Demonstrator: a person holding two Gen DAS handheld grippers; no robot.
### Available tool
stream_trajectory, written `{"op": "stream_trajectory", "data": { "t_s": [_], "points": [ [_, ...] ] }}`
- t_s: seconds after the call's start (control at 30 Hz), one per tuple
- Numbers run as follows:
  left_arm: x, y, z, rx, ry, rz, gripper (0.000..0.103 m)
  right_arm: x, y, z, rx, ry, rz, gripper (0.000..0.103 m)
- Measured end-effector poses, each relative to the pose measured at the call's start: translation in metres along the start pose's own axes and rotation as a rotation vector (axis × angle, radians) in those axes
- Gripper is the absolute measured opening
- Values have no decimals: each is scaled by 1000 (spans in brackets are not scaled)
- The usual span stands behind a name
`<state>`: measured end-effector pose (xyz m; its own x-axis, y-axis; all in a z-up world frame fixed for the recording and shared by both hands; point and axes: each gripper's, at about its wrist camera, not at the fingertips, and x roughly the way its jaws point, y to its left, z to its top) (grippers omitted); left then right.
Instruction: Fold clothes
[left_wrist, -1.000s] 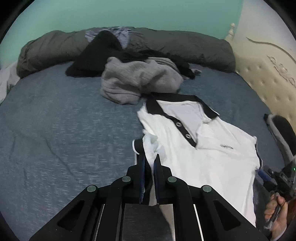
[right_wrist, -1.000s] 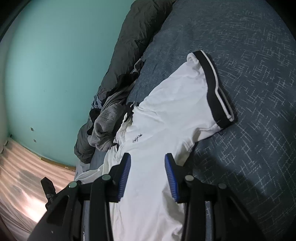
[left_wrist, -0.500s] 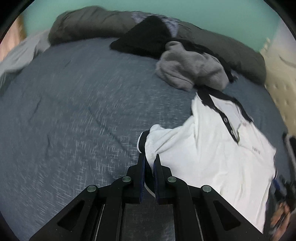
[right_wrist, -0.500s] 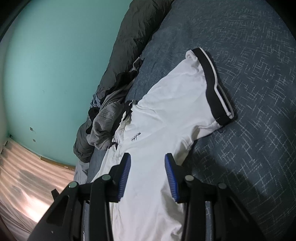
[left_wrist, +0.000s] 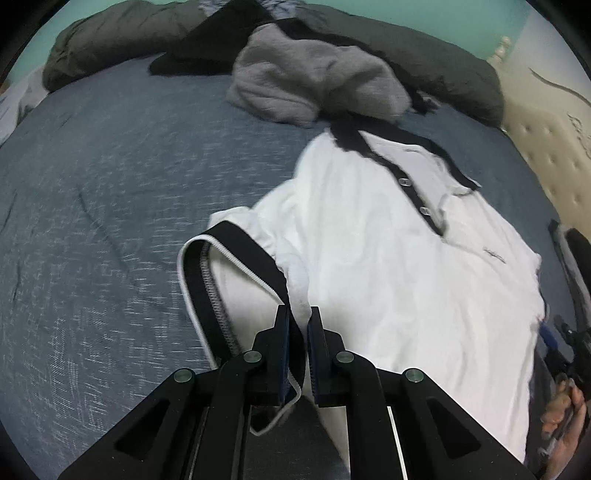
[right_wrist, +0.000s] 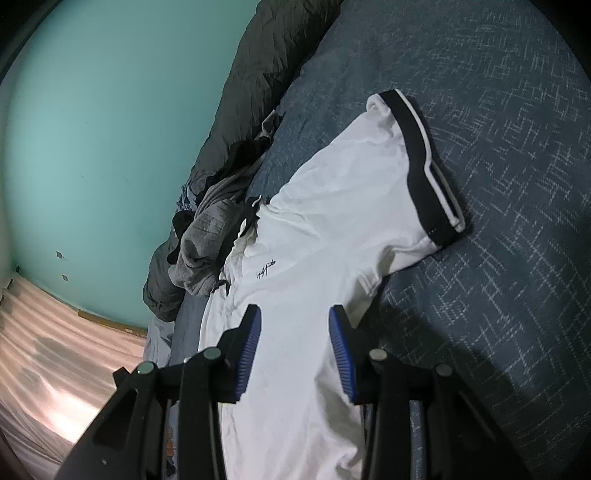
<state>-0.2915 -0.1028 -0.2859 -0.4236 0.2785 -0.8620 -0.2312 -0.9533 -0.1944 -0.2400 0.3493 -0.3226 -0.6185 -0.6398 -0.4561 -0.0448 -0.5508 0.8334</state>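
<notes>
A white polo shirt (left_wrist: 388, 258) with black collar and placket lies face up on the blue-grey bed (left_wrist: 92, 221). My left gripper (left_wrist: 298, 317) is shut on the black-banded cuff of its sleeve (left_wrist: 229, 258), which is lifted and opened toward the camera. In the right wrist view the same shirt (right_wrist: 314, 229) stretches away, its other black-cuffed sleeve (right_wrist: 424, 155) flat on the bed. My right gripper (right_wrist: 294, 325) hovers open over the shirt's body, nothing between its fingers.
A grey sweater (left_wrist: 314, 85) and black garments (left_wrist: 221, 40) are heaped beyond the collar, against a dark rolled duvet (left_wrist: 443, 62). A padded cream headboard (left_wrist: 546, 147) stands at the right. A hand (left_wrist: 561, 410) holds the other gripper at the lower right.
My left gripper has swung the held sleeve out to the left and back, and the cuff now hangs open near the fingers. The right gripper has barely shifted and stays open.
</notes>
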Motion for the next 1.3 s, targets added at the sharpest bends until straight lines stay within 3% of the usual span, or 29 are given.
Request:
{"op": "stream_trajectory", "data": {
  "t_s": [0.1,0.17,0.2,0.23,0.33,0.47,0.63,0.83,0.97,1.03,1.13,1.3],
  "points": [
    [2,19,0,-55,0,15,14,0,-1,1,4,-2,-1,38],
    [0,31,-1,-89,-8,8,31,0,-2,1,8,0,-2,38],
    [-2,34,-2,-97,-16,-3,46,0,-2,1,10,1,-2,38],
    [-4,36,-3,-99,-22,-14,50,0,-2,1,10,1,-3,38],
    [-10,41,-4,-91,-39,-17,50,0,-2,0,5,0,-5,38],
    [-19,63,5,-155,-105,14,50,1,-2,0,3,3,-10,38],
    [1,82,16,-204,-105,16,50,4,-2,-2,-3,10,-15,38],
    [20,83,30,-184,-129,-4,51,6,-4,-1,-5,11,-23,38],
    [19,88,28,-193,-145,-47,46,8,-6,-1,-4,17,-29,38],
    [20,86,26,-192,-141,-58,22,9,-7,-1,-3,16,-31,38],
    [17,84,24,-189,-142,-65,5,10,-7,-2,-7,18,-37,38],
    [-1,93,22,-203,-176,-46,2,12,-7,-3,-6,27,-36,38]
  ]
}}
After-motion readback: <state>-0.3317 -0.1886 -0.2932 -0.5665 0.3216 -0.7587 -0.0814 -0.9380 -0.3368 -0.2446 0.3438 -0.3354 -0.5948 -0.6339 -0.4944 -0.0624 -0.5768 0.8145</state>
